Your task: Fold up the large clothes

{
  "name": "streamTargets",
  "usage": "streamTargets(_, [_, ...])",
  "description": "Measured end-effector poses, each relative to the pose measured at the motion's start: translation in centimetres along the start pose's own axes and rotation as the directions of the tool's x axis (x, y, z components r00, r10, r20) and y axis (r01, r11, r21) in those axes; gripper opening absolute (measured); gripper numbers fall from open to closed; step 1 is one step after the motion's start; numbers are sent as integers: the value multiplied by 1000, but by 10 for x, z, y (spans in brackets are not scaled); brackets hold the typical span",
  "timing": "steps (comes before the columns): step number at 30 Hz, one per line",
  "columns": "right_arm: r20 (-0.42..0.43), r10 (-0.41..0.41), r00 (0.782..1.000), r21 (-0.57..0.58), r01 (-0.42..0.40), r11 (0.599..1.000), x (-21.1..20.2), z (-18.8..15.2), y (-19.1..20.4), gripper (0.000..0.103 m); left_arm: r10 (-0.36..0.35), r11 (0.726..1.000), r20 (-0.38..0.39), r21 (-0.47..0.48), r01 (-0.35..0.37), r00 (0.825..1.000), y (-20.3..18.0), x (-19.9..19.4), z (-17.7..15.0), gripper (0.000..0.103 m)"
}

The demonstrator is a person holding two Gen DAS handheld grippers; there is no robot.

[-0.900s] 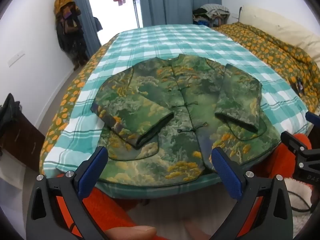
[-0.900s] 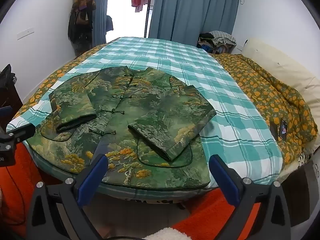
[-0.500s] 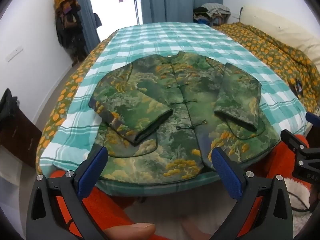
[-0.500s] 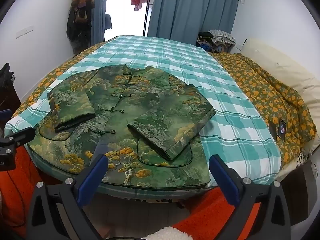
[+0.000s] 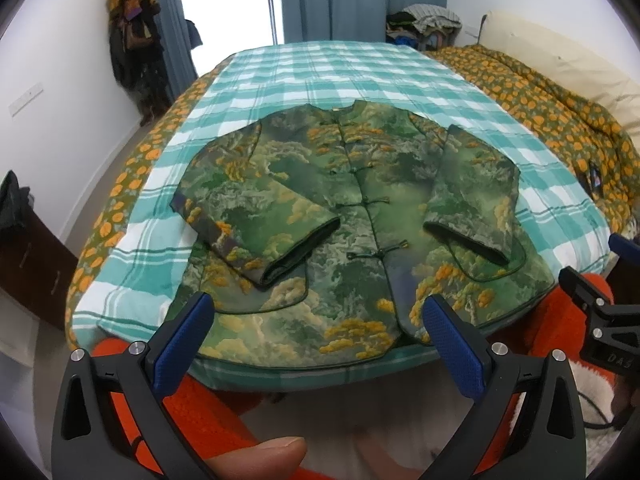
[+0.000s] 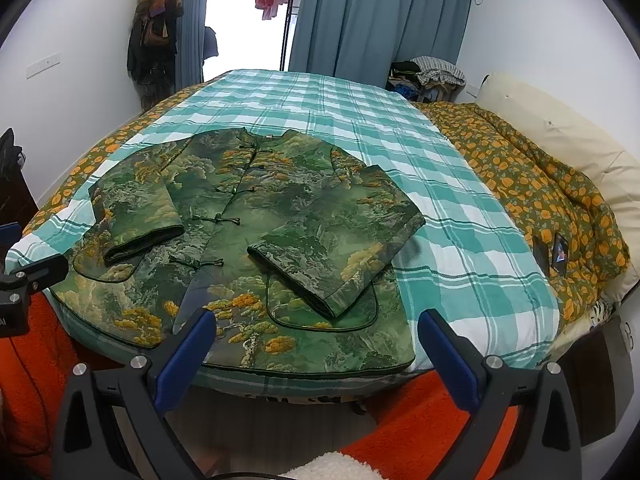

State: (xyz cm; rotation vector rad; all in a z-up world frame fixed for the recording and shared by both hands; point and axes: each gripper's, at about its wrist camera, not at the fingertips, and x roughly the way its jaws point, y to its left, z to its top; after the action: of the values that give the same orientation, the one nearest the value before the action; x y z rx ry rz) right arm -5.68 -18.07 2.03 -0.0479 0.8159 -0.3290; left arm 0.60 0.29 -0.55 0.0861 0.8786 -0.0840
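A green jacket with a yellow tree print (image 5: 360, 216) lies flat, front up, on the near end of the bed, buttoned with knot clasps. Both sleeves are folded in over its front. It also shows in the right wrist view (image 6: 256, 240). My left gripper (image 5: 316, 316) is open and empty, held just off the bed's near edge above the jacket's hem. My right gripper (image 6: 316, 332) is open and empty, also just off the hem, toward the jacket's right side. Neither touches the cloth.
The bed has a teal checked sheet (image 6: 360, 120) and an orange-flowered quilt (image 6: 540, 184) along the right with a cream pillow (image 6: 560, 128). An orange rug (image 6: 420, 412) lies on the floor below. A dark cabinet (image 5: 28, 264) stands at the left.
Both grippers have moved slightly closer to the bed's near edge, so the jacket sits a little lower and larger in view. The jacket has not moved. Both grippers stay open.
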Motion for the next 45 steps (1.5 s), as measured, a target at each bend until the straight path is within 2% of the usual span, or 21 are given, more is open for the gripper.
streamTargets(7, [-5, 0, 1000, -8, 0, 1000, 1, 1, 4, 102, 11, 1000, 12, 26, -12, 1000, -3, -2, -1, 103])
streamTargets(13, [-13, -8, 1000, -13, 8, 1000, 1, 1, 7, 102, -8, 1000, 22, 5, 8, 1000, 3, -3, 1, 103])
streamTargets(45, [-26, -17, 1000, -8, 17, 1000, 5, -3, 5, 102, 26, 999, 19, 26, -26, 999, 3, 0, -3, 103])
